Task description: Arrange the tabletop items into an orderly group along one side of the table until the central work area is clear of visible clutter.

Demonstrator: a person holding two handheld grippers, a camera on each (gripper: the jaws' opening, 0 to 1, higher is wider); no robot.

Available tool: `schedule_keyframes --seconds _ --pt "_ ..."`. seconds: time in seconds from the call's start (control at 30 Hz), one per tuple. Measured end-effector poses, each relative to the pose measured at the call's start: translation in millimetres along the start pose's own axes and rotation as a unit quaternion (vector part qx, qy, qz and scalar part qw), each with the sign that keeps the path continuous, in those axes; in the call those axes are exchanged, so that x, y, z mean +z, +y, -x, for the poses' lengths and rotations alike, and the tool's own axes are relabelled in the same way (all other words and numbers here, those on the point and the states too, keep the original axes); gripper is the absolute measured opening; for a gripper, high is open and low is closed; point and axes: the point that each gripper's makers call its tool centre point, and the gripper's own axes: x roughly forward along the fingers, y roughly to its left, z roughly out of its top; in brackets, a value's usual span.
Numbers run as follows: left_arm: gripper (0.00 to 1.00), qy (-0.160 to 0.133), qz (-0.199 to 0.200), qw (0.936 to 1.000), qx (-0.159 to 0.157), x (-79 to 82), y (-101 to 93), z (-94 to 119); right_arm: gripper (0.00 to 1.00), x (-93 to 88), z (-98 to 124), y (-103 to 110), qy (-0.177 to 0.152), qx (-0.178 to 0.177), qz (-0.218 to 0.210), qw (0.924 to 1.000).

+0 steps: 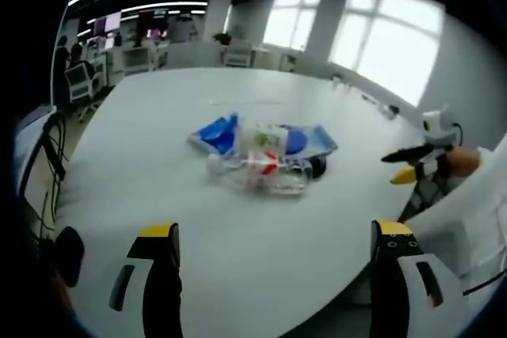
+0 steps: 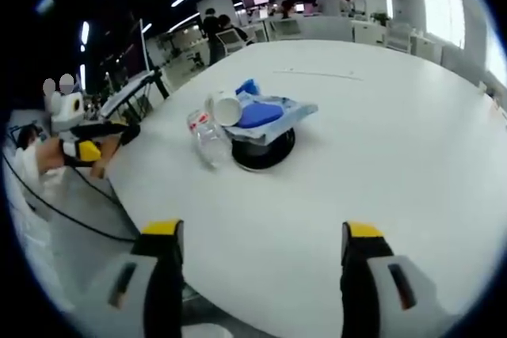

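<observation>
Left gripper view: clutter pile (image 1: 265, 156) beyond gripper (image 1: 273, 247).

The left gripper (image 1: 273, 255), black jaws with yellow tips, stands with jaws spread wide and nothing between them. The right gripper (image 2: 261, 255), of the same build, is likewise spread wide with nothing held, and appears at the right of the left gripper view (image 1: 412, 164).

A white table (image 1: 158, 140) carries a clear plastic bottle (image 1: 261, 173) lying beside a blue packet (image 1: 226, 134) mid-surface.
</observation>
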Motion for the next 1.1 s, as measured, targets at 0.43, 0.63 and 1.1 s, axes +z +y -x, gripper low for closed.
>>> schedule_keyframes --seconds 0.43,0.63,1.1 --pt "0.97 0.000 0.008 1.0000 0.003 -6.7 -1.5 2.6 0.79 -0.3 -1.5 -0.7 0.003 0.003 0.002 1.0000" --pt "0.97 0.000 0.012 0.9999 0.006 -10.9 -2.7 3.8 0.78 -4.8 -3.0 0.2 0.009 0.006 0.002 0.9999" --pt "0.97 -0.001 0.024 0.9997 0.010 -25.6 -10.2 8.1 0.71 -2.0 -11.6 17.2 0.015 0.030 0.023 0.9992"
